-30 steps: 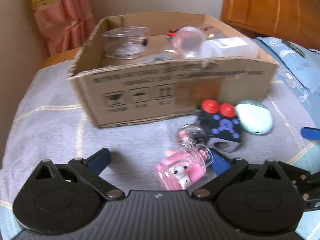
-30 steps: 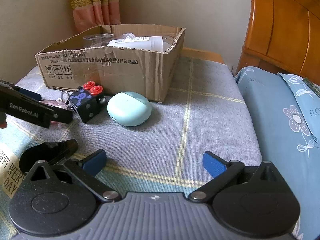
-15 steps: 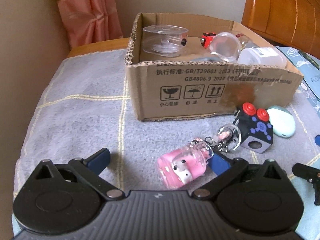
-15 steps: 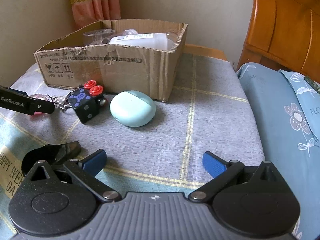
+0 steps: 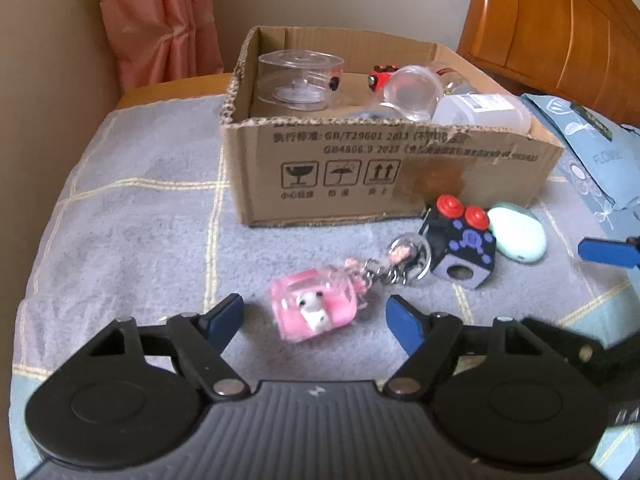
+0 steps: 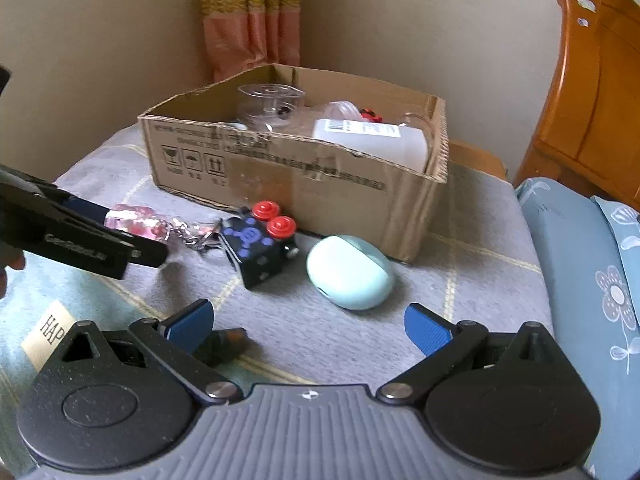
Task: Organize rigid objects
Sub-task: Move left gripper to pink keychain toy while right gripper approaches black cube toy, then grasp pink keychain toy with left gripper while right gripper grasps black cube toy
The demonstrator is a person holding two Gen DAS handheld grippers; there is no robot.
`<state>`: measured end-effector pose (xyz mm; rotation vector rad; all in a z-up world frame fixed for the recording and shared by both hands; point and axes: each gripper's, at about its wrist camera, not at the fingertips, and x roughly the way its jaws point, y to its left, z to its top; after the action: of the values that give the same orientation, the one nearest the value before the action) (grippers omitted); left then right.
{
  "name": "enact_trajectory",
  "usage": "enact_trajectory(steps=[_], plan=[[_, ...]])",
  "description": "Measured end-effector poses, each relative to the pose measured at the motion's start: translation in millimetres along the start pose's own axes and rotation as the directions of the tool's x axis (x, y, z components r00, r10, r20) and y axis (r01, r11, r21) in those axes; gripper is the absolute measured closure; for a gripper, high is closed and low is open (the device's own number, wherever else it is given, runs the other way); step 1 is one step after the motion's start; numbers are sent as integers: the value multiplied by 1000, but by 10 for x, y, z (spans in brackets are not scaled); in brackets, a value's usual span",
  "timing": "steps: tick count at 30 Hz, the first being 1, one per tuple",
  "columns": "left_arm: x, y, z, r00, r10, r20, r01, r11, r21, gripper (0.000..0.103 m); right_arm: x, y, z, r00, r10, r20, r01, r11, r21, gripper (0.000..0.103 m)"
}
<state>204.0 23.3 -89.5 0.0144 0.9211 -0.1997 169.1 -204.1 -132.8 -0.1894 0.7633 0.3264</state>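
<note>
The left hand-held gripper (image 5: 314, 314) was being closed, from fully spread, around the pink keychain charm (image 5: 314, 306), not yet pinched, so boxing in the cardboard box (image 5: 392, 176) seemed imminent.

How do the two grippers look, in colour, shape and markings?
Both are alike: the left gripper and the right gripper each have a grey ribbed body, two round black hubs, black linkage arms with silver pins, and blue finger pads. White lettering marks the left gripper's side.
</note>
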Motion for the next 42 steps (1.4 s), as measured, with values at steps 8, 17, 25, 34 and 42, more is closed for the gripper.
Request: enact_trajectory(steps=[8,17,25,34,42], plan=[[35,129,89,1000,4,29,-3,1000,-22,51,-26,92,60,999,34,23,-33,999,-33,3],[27,211,70,999,6,31,-5,1000,-18,51,202,247,276,995,83,49,-73,982,-175,22],[3,308,55,999,16,28,-15,1000,-24,51,455,308,359,996,83,27,-73,962,-264,30],[-12,334,42,999,18,30,-17,1000,-15,51,299,407,297,989,144,-29,-147,950,-276,35],[3,298,32,998,41,42,-41,999,-7,51,474,362,350,989,145,-31,-148,972,-182,42]])
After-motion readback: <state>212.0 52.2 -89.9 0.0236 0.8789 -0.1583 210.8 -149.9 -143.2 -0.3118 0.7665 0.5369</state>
